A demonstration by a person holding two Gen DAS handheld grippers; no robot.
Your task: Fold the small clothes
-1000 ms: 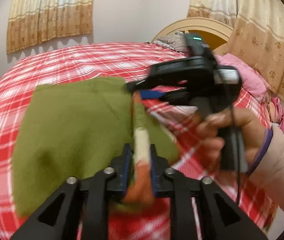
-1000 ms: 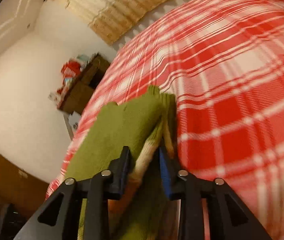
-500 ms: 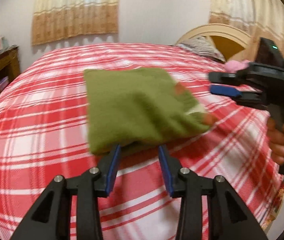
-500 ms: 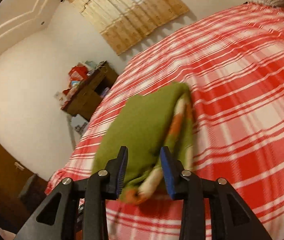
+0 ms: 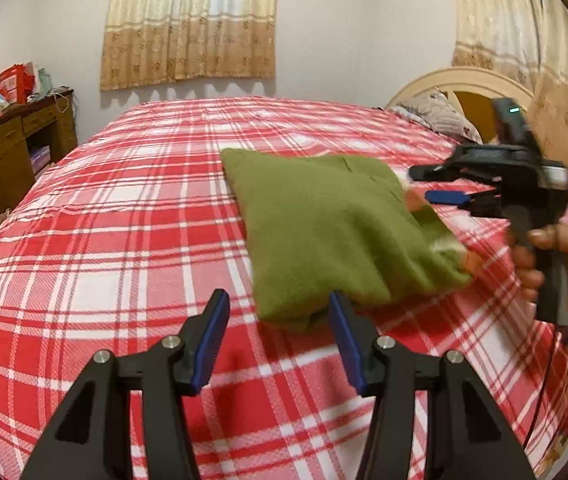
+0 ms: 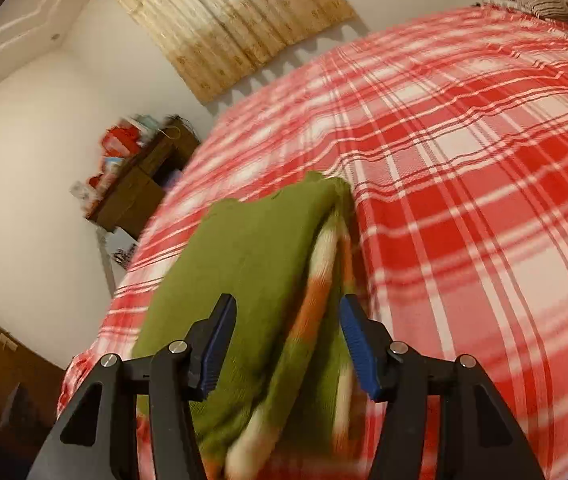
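Left gripper (image 5: 278, 330) and right gripper (image 6: 287, 334) just opening, empty, folded green garment (image 5: 335, 232) lying flat on bed (image 5: 124, 220)

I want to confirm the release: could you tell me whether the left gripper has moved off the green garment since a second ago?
Yes. The left gripper has drawn back; its jaws have just been opening, empty, short of the green garment on the plaid bedspread.
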